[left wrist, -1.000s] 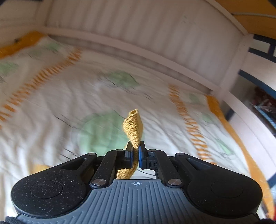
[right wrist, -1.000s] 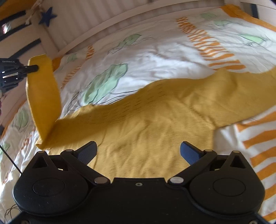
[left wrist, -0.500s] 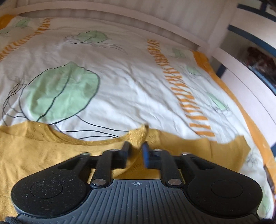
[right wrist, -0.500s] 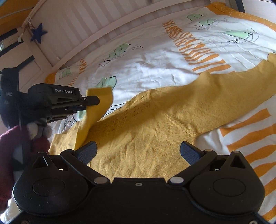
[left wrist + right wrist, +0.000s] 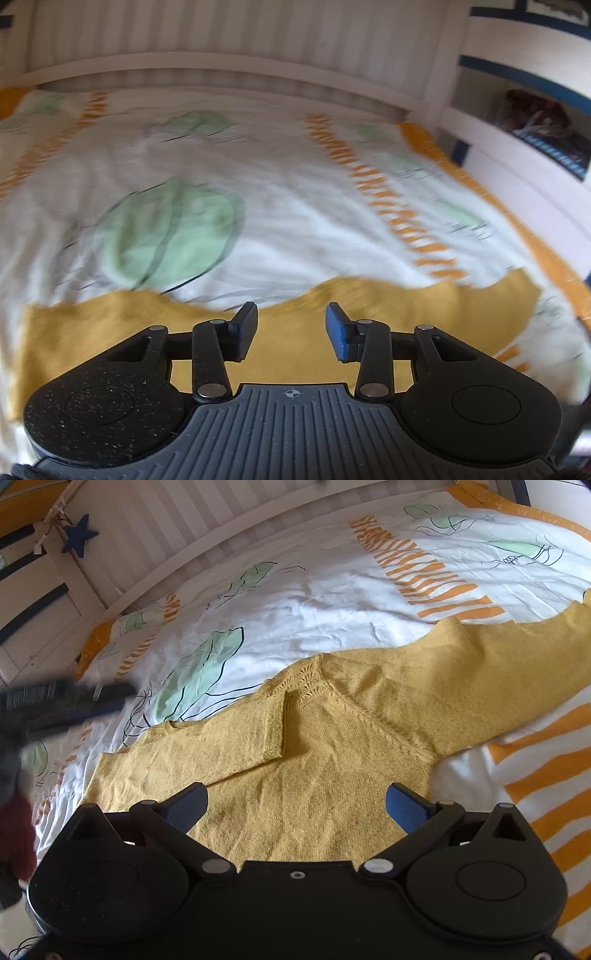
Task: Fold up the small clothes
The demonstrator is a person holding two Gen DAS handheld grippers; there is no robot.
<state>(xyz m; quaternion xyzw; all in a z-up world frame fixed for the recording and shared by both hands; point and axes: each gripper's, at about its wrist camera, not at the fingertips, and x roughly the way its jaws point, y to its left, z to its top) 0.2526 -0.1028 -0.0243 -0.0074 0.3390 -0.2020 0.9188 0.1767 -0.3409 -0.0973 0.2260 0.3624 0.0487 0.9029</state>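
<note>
Mustard-yellow knitted sweater point(image 5: 332, 738) flat across bed point(image 5: 332, 602); unfolded sleeve nearer right gripper point(image 5: 295, 806), jaws wide, empty; left gripper point(image 5: 291, 330) opening, empty.

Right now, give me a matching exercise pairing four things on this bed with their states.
Things:
1. mustard knitted sweater
2. sweater's sleeve by the left gripper
3. left gripper
4. dark blue star ornament

States:
A. hangs on the white headboard
B. jaws opening, nothing between them
C. folded across the body
D. lies flat on the leaf-print bedsheet

Pairs: 1-D, 2-C, 3-B, 4-A
</note>
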